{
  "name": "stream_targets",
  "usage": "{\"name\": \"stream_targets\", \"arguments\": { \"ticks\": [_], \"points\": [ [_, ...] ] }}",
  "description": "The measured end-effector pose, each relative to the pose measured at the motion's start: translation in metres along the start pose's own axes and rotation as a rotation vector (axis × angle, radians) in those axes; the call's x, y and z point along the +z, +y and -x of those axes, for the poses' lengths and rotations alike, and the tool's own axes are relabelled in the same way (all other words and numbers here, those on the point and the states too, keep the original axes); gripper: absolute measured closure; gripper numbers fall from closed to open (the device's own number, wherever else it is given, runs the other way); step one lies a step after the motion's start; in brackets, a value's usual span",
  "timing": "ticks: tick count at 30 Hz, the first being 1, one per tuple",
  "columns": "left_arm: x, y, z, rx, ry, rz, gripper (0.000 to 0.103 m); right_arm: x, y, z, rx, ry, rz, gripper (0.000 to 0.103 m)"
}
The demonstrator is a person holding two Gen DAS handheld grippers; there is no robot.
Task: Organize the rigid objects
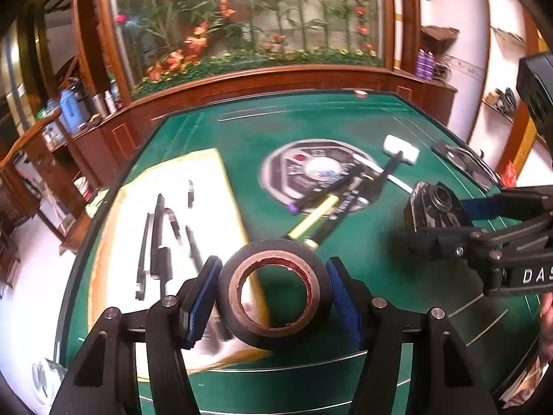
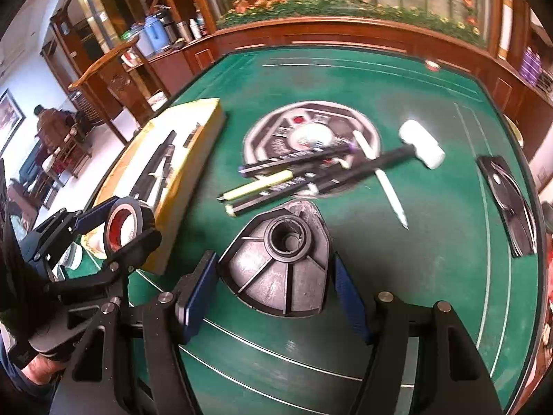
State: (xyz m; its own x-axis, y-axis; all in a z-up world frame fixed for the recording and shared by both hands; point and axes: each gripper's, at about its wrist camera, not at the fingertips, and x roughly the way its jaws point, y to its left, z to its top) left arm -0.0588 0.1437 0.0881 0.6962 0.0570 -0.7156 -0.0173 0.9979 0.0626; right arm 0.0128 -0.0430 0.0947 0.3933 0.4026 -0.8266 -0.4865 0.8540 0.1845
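The bench (image 2: pixel 432 228) is covered in green felt with thin pale lines curving along its edge and a round grey printed disc (image 2: pixel 311 131) near the middle. Behind it runs a reddish wood cabinet (image 1: pixel 276 79) below a glass case of artificial flowers (image 1: pixel 249 17); white shelved walls stand to the right, and a wooden chair (image 2: pixel 103 69) to the left.

The left tongs (image 1: pixel 274 294) are clenched on a tape roll (image 1: pixel 276 294), raised above the bench beside a yellow-edged tray (image 1: pixel 172 224) that holds several thin black tools. The right tongs (image 2: pixel 276 269) grasp a black ribbed base (image 2: pixel 280 266) with a round socket, also off the felt.

Across the disc lie a white-headed mallet (image 2: pixel 420 143), black bars, a yellow marker (image 2: pixel 259 186) and a white pen (image 2: pixel 390 193). A dark flat plate (image 2: pixel 508 200) rests near the bench's right edge.
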Motion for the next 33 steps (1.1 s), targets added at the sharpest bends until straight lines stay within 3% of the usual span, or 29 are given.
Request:
{"name": "stream_targets", "arguments": {
  "ticks": [10, 20, 27, 33],
  "points": [
    [0.008, 0.076, -0.008, 0.065, -0.004, 0.137, 0.037, 0.053, 0.057, -0.022, 0.065, 0.004, 0.059, 0.037],
    [0.016, 0.147, -0.063, 0.083, 0.097, 0.268, 0.037, 0.142, 0.120, -0.085, 0.138, 0.041, 0.063, 0.037],
    [0.017, 0.159, -0.085, 0.079, 0.138, 0.292, 0.037, 0.178, 0.146, -0.153, 0.117, 0.128, 0.029, 0.037],
    [0.020, 0.157, -0.097, 0.076, 0.168, 0.270, 0.037, 0.185, 0.154, -0.189, 0.114, 0.206, 0.012, 0.037]
  ]
}}
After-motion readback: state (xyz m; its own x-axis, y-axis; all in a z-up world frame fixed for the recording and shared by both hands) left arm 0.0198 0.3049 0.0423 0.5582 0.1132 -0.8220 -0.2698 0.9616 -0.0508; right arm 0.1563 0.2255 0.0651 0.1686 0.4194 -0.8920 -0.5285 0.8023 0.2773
